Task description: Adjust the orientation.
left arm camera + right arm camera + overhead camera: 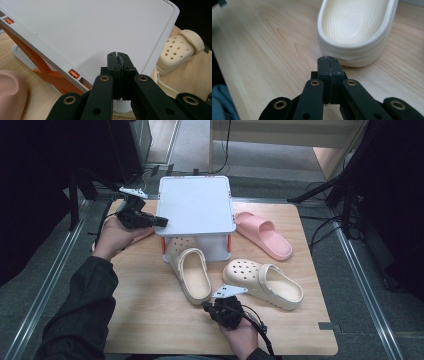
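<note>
A wooden table (150, 320) is being used as the work surface, and one white two-level rack (196, 202) with orange legs is standing at its far middle. Three shoes are being counted on the table: one pink slide (263, 234) to the right of the rack and two cream clogs. The left cream clog (191, 273) is lying just in front of the rack and the right cream clog (264, 283) beside it. The left gripper (161, 221) is being held level by the left hand (116, 234), pointing at the rack's left edge, with its jaws closed on nothing. The right gripper (206, 305) is being held low by the right hand (243, 334), just before the heel of the left cream clog, with jaws also pressed together and empty.
</note>
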{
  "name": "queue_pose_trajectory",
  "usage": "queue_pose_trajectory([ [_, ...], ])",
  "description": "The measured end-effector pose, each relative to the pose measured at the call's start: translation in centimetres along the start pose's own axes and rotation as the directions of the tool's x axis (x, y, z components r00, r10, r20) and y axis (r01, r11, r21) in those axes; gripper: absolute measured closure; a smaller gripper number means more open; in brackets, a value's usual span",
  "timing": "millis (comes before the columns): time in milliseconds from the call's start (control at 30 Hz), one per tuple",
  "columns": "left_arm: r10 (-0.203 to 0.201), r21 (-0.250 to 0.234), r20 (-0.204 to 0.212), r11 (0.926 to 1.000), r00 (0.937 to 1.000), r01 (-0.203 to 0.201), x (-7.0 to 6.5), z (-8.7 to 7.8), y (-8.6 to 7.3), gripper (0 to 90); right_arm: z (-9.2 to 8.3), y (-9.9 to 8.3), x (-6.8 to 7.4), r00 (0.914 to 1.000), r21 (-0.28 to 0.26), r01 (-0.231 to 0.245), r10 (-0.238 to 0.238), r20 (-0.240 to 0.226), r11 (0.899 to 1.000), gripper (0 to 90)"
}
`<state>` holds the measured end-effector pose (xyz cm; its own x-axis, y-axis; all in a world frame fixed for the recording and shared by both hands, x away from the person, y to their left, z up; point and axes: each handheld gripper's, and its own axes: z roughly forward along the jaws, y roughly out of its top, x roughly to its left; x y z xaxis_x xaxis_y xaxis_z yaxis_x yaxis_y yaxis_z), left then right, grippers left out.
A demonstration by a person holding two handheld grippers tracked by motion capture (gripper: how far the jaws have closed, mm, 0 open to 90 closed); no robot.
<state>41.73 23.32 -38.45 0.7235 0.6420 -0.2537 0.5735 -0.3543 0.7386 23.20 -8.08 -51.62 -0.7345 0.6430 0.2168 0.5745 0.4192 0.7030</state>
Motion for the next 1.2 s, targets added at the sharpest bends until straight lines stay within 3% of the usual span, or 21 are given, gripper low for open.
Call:
queue_pose_trajectory([
  [133,-0.006,-0.005,0.008,1.0,1.0,0.006,0.1,0.0,-0.1,88.8,1.2,0.0,-0.2,0.9999,0.01,-0.014,0.014,-0.01,1.0,90.0],
  [500,-0.001,-0.007,0.003,1.0,1.0,0.001,0.0,-0.1,-0.2,88.7,2.8,2.3,0.2,0.9997,0.022,0.007,-0.006,-0.025,1.0,90.0],
  [767,-0.002,-0.009,0.009,1.0,1.0,0.002,0.0,-0.1,-0.3,88.7,4.0,4.7,-0.7,0.9973,-0.026,-0.029,0.027,-0.069,0.999,90.0],
  [900,-0.003,-0.009,0.011,1.0,0.9999,0.003,0.0,-0.1,-0.3,88.6,4.6,5.6,-0.9,0.9974,-0.023,-0.016,0.015,-0.07,1.0,90.0],
  [1200,0.0,-0.007,0.004,1.0,1.0,0.0,-0.2,-0.1,-0.3,88.3,6.8,7.6,-1.1,0.9991,-0.011,0.036,-0.036,-0.021,0.999,90.0],
])
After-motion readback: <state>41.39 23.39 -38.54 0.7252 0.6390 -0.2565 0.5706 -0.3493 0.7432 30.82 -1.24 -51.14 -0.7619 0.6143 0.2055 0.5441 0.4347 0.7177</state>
